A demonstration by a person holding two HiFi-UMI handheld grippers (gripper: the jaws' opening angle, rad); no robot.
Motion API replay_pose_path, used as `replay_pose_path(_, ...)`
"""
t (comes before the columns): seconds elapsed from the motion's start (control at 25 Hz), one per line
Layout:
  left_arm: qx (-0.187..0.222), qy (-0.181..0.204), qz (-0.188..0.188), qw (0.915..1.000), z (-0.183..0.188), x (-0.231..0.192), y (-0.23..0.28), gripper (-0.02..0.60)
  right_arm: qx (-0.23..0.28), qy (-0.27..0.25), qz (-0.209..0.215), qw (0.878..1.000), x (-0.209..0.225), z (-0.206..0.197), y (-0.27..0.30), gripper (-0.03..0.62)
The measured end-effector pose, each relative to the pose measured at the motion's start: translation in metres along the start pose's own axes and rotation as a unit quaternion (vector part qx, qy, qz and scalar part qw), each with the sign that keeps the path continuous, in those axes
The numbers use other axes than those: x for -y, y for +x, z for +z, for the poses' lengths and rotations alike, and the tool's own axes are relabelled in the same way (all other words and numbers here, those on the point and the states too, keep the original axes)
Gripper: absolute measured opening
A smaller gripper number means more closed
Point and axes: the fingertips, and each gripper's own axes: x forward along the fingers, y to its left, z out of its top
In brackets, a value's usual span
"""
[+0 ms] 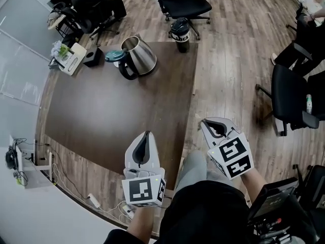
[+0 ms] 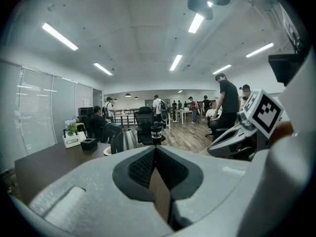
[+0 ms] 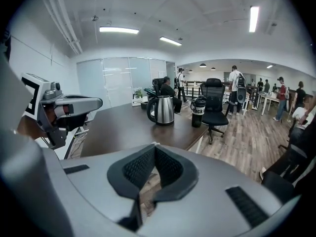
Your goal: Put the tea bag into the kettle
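A steel kettle (image 1: 139,56) with a black handle stands at the far end of the brown table (image 1: 101,116); it also shows in the left gripper view (image 2: 123,141) and the right gripper view (image 3: 162,110). A teal dish (image 1: 114,55) lies just left of it. I cannot make out a tea bag in any view. My left gripper (image 1: 147,134) hangs over the table's near edge, shut and holding nothing (image 2: 155,149). My right gripper (image 1: 213,123) is off the table's near right corner, over the floor, also shut and holding nothing (image 3: 154,145).
A black tumbler (image 1: 181,34) stands at the table's far right corner. A small black box (image 1: 93,57) and a white box with a plant (image 1: 68,55) sit at the far left. Office chairs (image 1: 183,1) and people fill the room beyond.
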Motion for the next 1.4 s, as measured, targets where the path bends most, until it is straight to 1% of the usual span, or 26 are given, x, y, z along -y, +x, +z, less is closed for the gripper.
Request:
replay_pose_path(0.32,0.014,0.01,0.0,0.9999,0.01,0.01,0.007,0.003,0.014,-0.004,-0.011,1.0,0.013,0.01,-0.009,0.009)
replay_pose_path(0.48,0.018,0.008,0.016,0.9997,0.012,0.006,0.01,0.003,0.02,-0.011,-0.007,1.0,0.019,0.022,-0.002,0.009)
replay_pose_path(0.56,0.017,0.012,0.025,0.9995,0.009,0.002,0.019,0.003,0.023,-0.016,-0.001,1.0,0.022,0.03,0.007,0.009)
replay_pose_path(0.8,0.008,-0.002,0.046,0.9989,0.011,-0.006,0.047,0.003,0.016,-0.035,0.023,0.999,0.038,0.052,0.036,0.009)
replay_pose_path(0.92,-0.001,-0.012,0.05,0.9987,0.011,-0.007,0.062,0.003,0.016,-0.039,0.033,0.999,0.048,0.065,0.05,0.009)
replay_pose_path(1.2,-0.008,-0.016,0.044,0.9989,0.026,-0.002,0.103,0.003,0.018,-0.045,0.052,0.997,0.072,0.094,0.077,0.009)
replay_pose_path(1.4,-0.015,-0.036,0.065,0.9971,0.028,-0.021,0.124,0.003,0.01,-0.053,0.071,0.996,0.08,0.112,0.106,0.009)
